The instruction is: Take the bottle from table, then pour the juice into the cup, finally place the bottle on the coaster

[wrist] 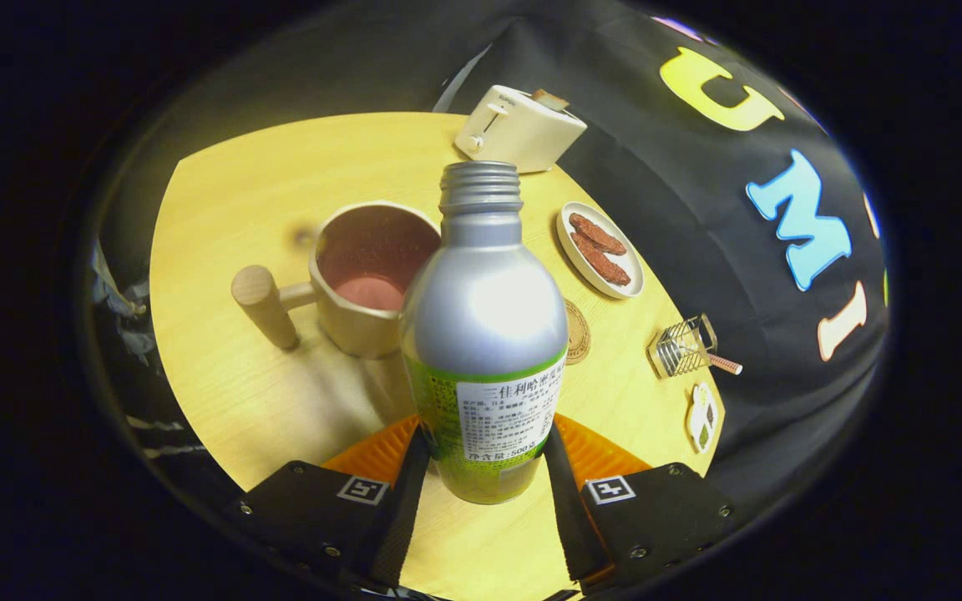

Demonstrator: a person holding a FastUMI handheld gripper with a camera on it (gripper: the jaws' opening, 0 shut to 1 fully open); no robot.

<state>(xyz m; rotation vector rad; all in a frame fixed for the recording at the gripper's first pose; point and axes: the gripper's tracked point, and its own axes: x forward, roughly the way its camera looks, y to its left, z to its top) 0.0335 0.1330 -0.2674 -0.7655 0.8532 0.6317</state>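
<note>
gripper (485, 455) clamps bottle (481, 334) (coaster (577, 331) half hidden).

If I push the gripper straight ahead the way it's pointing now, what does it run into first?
The gripper is shut on the silver bottle, so the bottle leads. Straight ahead, the bottle would probably meet the wooden cup just beyond it on one side; the round coaster lies flat on the other. Depth is uncertain.

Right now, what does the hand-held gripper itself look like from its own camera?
The hand-held gripper has two flat, wedge-shaped fingers running forward. Behind them sit two black blocks fastened with small screws, and each block carries a square black-and-white tag. Ridged orange plates show beside the fingers.
</note>
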